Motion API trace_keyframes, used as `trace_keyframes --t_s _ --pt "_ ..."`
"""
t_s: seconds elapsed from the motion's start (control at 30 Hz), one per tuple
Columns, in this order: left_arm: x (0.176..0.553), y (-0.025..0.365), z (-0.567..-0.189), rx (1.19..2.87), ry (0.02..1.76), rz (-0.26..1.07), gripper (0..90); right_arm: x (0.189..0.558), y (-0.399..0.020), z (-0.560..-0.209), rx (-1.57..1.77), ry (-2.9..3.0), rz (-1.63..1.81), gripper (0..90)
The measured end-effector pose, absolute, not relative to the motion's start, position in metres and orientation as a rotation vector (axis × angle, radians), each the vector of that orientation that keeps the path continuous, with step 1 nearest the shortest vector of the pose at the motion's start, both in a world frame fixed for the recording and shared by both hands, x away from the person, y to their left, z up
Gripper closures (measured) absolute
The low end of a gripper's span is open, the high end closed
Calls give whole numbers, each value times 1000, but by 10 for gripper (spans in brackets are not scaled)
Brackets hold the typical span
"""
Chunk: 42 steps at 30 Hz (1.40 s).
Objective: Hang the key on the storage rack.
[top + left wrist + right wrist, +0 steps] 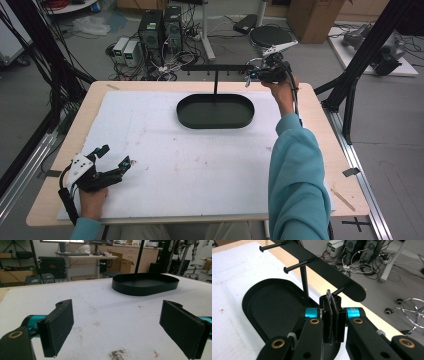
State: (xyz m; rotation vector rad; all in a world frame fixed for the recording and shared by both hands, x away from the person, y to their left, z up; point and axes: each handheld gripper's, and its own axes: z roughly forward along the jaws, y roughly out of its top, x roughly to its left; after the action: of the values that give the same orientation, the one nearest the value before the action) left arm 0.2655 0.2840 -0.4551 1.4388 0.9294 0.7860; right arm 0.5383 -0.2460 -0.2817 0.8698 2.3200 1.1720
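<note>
Black pads of the left tongs (117, 327) stand wide apart in the left gripper view, released, with nothing between them but the stained white mat (105, 315) that covers the tabletop (75, 120). From above, the left tongs (114, 156) lie low over the near left corner of the mat, held in the person's left hand (92, 197).

Far across the tabletop, the right tongs (248, 77) are raised at the right end of a black rack (216, 67), a flat bar on a thin upright post with short pegs sticking out of it. In the right gripper view the right tongs (332, 315) are clenched, pads pressed together on a thin, dark ring-like piece (328, 293) whose edge pokes up above them, just at the end peg (339, 290) of the bar; whether the piece touches the peg cannot be told.

Below the bar sits an oval black tray (215, 111), at the far middle of the mat, under and left of the right tongs.
</note>
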Motion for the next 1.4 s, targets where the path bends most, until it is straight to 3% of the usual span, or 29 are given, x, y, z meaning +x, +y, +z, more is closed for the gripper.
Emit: trace_keyframes --t_s 0.27,0.4,0.5,0.53,0.6,0.67,0.9,1.13,1.4 --pt "266 284 -455 1441 934 784 125 539 -249 -281 862 2282 1147 818" --pt "266 284 -455 1441 933 784 126 538 -252 -281 880 2274 1146 733" --pt "266 284 -455 1443 933 786 125 536 -252 -280 910 2219 1180 523" --pt "265 284 -455 1439 931 787 125 534 -251 -279 915 2200 1202 427" --pt "265 284 -455 1437 923 793 126 530 -249 -279 931 2128 1233 152" --pt "264 284 -455 1434 925 794 125 526 -247 -278 952 2105 1291 11" --pt "265 284 -455 1438 930 792 125 494 -251 -262 917 2045 1581 7" --pt "265 284 -455 1446 927 799 125 446 -263 -252 847 2009 1603 7" --pt "264 282 -455 1449 922 811 125 392 -277 -286 713 1970 1690 7"
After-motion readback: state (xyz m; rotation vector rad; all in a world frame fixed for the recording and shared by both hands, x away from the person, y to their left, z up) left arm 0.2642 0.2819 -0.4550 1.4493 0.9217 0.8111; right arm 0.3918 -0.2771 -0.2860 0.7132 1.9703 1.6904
